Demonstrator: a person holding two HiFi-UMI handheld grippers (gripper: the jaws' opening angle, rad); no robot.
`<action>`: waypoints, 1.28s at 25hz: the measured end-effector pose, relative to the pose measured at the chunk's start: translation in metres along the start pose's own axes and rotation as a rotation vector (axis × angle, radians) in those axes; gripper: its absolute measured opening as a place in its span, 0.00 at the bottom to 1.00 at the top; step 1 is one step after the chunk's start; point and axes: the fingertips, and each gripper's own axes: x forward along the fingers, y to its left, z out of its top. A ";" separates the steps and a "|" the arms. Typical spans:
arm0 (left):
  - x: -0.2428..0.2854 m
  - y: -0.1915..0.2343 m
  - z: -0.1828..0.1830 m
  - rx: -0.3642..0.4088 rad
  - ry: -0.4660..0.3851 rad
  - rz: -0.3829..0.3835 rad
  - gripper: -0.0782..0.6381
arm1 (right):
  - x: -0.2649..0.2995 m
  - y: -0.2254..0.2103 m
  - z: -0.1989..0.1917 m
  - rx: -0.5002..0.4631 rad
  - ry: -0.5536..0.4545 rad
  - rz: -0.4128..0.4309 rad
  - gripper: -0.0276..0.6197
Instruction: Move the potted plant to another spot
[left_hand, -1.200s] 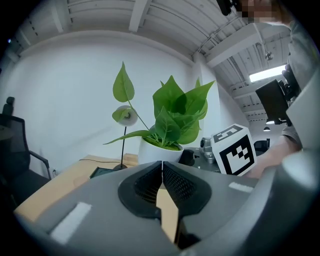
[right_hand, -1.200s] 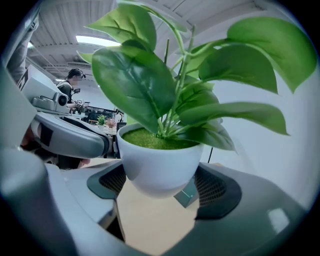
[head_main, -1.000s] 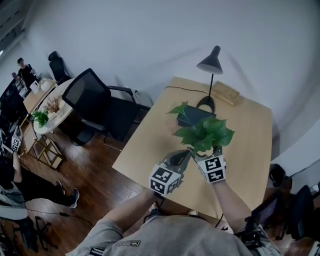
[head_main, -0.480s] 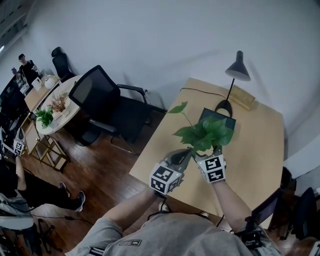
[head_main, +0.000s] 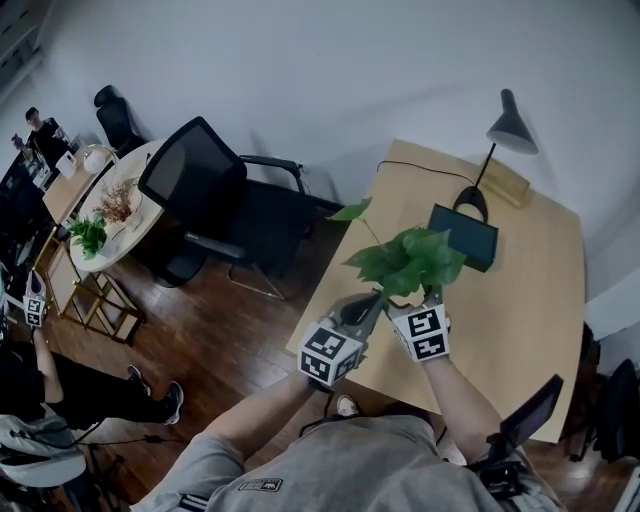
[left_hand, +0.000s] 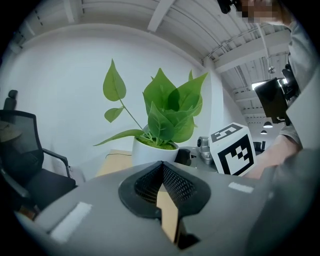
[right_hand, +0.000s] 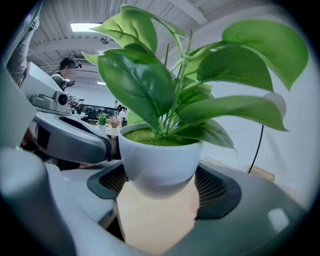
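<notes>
Between the jaws of the right gripper (right_hand: 161, 189) sits the potted plant (right_hand: 159, 150), clamped by its white pot and apparently lifted above the table (head_main: 520, 290). The left gripper (left_hand: 162, 187), jaws together and empty, hovers just beside it. Pickup looks done; setting down remains.

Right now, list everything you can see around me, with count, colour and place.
potted plant: one, green leaves in a white pot, held over the table's left edge
table: one, light wood, ahead
desk lamp: one, black, table's far side
tray: one, dark, beside the lamp's base
office chair: one, black, left of the table
round table: one, pale, far left, bearing small plants
left gripper: grey, jaws together, empty
right gripper: grey, jaws clamped on the pot
</notes>
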 end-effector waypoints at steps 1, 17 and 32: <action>-0.003 0.003 -0.003 -0.011 0.005 0.002 0.11 | 0.003 0.005 -0.003 0.004 0.008 0.007 0.72; 0.016 0.071 -0.073 -0.118 0.185 0.096 0.11 | 0.087 0.032 -0.073 0.083 0.127 0.132 0.72; 0.044 0.105 -0.135 -0.219 0.299 0.144 0.11 | 0.141 0.031 -0.153 0.125 0.254 0.199 0.72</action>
